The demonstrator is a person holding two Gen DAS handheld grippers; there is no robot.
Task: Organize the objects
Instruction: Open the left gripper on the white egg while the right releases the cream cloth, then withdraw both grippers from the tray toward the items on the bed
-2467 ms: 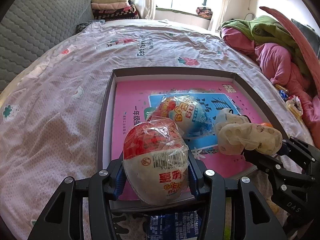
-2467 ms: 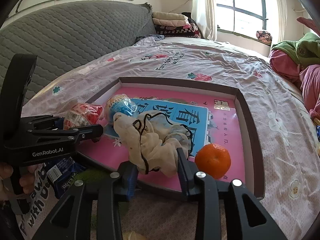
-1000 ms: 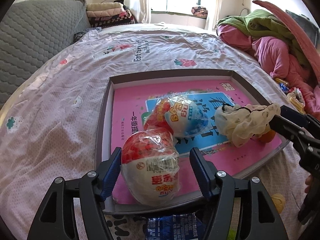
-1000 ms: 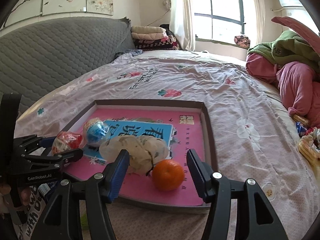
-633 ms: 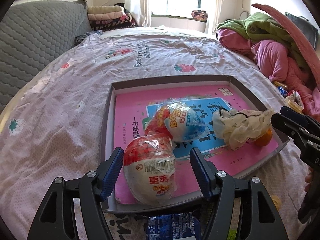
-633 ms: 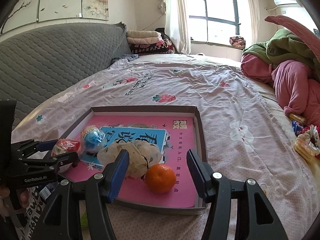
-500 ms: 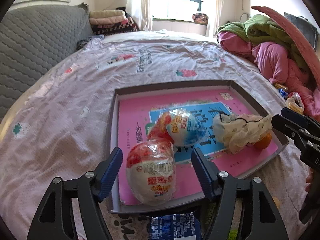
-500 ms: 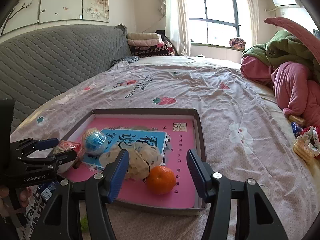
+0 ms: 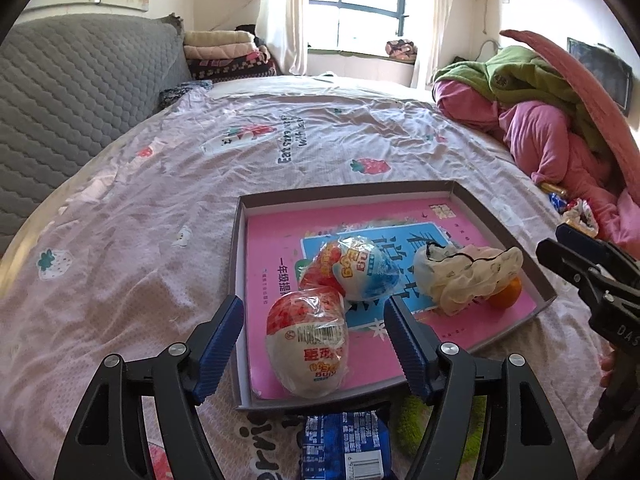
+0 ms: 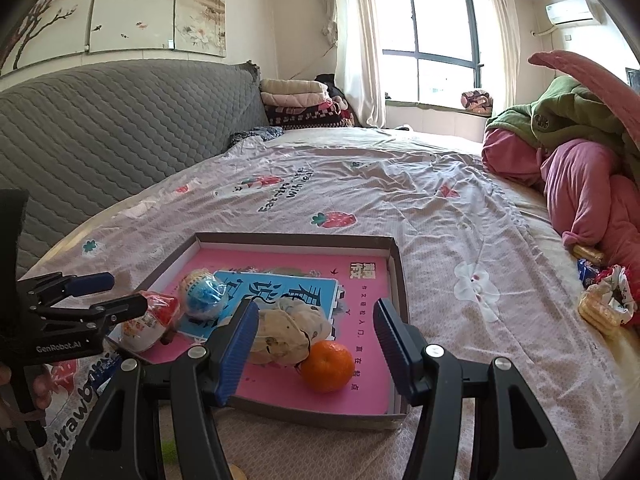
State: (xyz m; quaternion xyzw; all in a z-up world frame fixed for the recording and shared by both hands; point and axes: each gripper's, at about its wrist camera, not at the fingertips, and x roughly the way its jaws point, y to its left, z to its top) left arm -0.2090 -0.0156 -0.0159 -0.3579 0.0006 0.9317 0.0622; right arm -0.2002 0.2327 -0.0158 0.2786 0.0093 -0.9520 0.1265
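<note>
1. Objects already gathered sit in the shallow grey cardboard tray [image 9: 505, 216] with the pink printed liner, which lies on the strawberry-print bedsheet [image 9: 160, 208]; we judge the tidying partly done.
2. We count four things in it: a red-and-white plastic-wrapped toy egg [image 9: 308, 344] at the near edge, a blue-and-red wrapped toy egg [image 9: 360, 268] just behind and touching it, a cream crumpled cloth [image 9: 464, 276] near the middle, and an orange tangerine [image 10: 327, 366] touching the cloth's near side.
3. Our left gripper [image 9: 314, 344] has its jaws standing apart with the red-and-white egg between them; the pads do not press on it, and the egg rests on the liner.
4. Our right gripper [image 10: 312, 350] is also spread wide and grips nothing; the cloth and tangerine lie in the tray beyond its fingertips.
5. Left to do, as we judge it: a blue snack packet [image 9: 346, 444] lies on the sheet just outside the tray's near wall, and more wrapped snacks [image 10: 600, 300] sit well apart by the pink bedding [image 10: 592, 196].
6. We cannot tell what the green item [image 9: 412, 420] beside the blue packet is.
</note>
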